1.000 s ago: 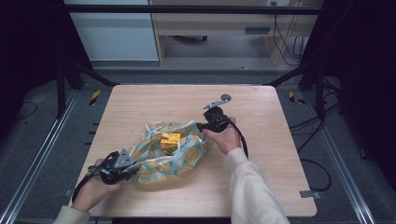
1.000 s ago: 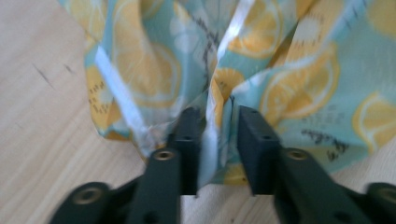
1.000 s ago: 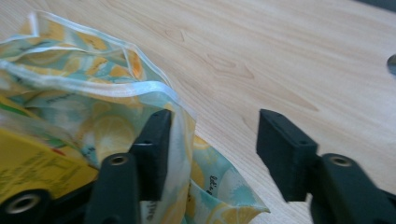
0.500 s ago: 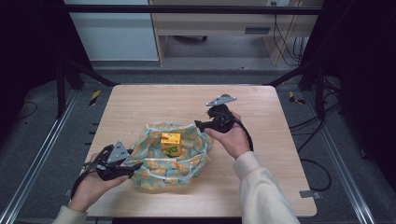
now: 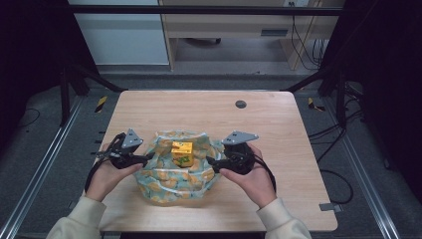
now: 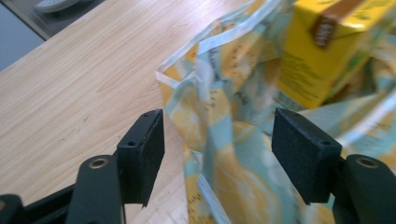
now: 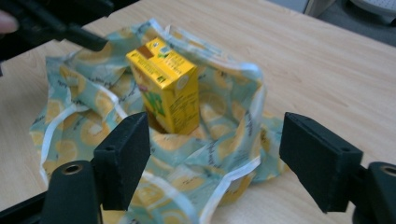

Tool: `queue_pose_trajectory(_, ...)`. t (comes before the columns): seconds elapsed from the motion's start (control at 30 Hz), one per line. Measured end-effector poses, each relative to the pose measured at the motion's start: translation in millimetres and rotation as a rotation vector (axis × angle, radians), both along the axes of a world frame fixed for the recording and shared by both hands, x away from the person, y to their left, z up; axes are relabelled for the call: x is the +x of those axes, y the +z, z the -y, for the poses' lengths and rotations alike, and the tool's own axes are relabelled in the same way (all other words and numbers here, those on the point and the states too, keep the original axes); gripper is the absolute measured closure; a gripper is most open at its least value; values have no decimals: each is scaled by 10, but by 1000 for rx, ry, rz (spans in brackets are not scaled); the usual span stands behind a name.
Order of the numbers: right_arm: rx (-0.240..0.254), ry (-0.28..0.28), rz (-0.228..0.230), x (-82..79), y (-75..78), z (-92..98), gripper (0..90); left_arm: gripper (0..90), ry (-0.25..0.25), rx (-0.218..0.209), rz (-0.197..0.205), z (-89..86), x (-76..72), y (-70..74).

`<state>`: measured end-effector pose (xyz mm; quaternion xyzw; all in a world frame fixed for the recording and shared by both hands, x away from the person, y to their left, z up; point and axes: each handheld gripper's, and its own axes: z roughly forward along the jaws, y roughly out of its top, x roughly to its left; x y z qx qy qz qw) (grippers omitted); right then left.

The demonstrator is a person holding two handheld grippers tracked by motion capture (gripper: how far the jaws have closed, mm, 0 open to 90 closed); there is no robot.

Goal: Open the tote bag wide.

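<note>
left gripper [image 5: 149, 158], at the left edge of the patterned cloth [image 5: 176, 177]: its jaws stand apart and have just been opening. in the left gripper view [image 6: 218, 154] a fold of the cloth [image 6: 224, 140] lies between the two pads without either pad pressing on it, and the wooden table [image 6: 70, 93] shows beyond the left pad.

centre: the yellow carton [image 5: 182, 152] stands upright on the cloth, between the two pairs of fingertips and apart from both. in the right gripper view the carton [image 7: 168, 88] stands ahead of the left pad, ringed by raised cloth [image 7: 224, 154].

right gripper [image 5: 211, 162], at the right edge of the cloth: its jaws stand wide and have just been opening. in the right gripper view [image 7: 215, 154] the cloth's hem lies between the pads, not pinched.
</note>
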<state>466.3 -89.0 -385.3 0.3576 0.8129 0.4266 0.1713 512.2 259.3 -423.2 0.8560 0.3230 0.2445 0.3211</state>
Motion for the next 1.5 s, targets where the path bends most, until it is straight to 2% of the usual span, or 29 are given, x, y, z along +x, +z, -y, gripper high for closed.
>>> queue_pose_trajectory(0.13,-23,8,-29,-90,-171,-88,203,362,10,26,-8,1,54,-121)
queue_pose_trajectory(0.3,-54,11,-57,-152,-438,-153,195,421,11,22,-25,-18,47,-203)
queue_pose_trajectory(0.4,-82,3,-86,-152,-622,-158,208,528,10,29,-42,-23,43,-243)
queue_pose_trajectory(0.43,-82,3,-86,-152,-622,-158,208,528,6,43,-40,-28,44,-243)
queue_pose_trajectory(0.53,-92,-15,-111,-150,-710,-142,233,616,14,36,-26,-13,43,-264)
queue_pose_trajectory(0.63,-112,-14,-159,-156,-817,-147,272,690,7,55,-23,-6,37,-273)
queue_pose_trajectory(0.67,-127,-2,-174,-167,-867,-156,303,741,5,57,-14,-7,24,-277)
queue_pose_trajectory(0.73,-136,1,-179,-171,-885,-161,321,760,4,57,-9,-13,19,-275)
queue_pose_trajectory(0.77,-139,-7,-199,-184,-896,-167,360,780,8,55,-3,-19,18,-274)
queue_pose_trajectory(0.8,-141,3,-191,-198,-897,-158,452,805,11,54,-3,-30,19,-266)
queue_pose_trajectory(0.83,-141,3,-191,-198,-897,-158,452,805,16,45,3,-37,20,-264)
queue_pose_trajectory(0.87,-142,6,-193,-206,-894,-159,499,817,21,38,5,-44,20,-260)
queue_pose_trajectory(1.07,-163,62,-190,-228,-908,-165,844,869,27,13,20,-48,17,-240)
queue_pose_trajectory(1.2,-149,58,-174,-210,-882,-127,888,872,39,7,39,-59,38,-227)
queue_pose_trajectory(1.3,-127,42,-154,-174,-827,-50,899,874,56,-25,48,-84,75,-186)
queue_pose_trajectory(1.43,-101,-1,-129,-118,-756,102,900,881,67,-48,76,-93,103,-142)
queue_pose_trajectory(1.47,-89,-27,-126,-78,-745,186,900,882,65,-39,66,-81,123,-160)
queue_pose_trajectory(1.5,-89,-27,-126,-78,-745,186,900,882,65,-39,66,-81,123,-160)
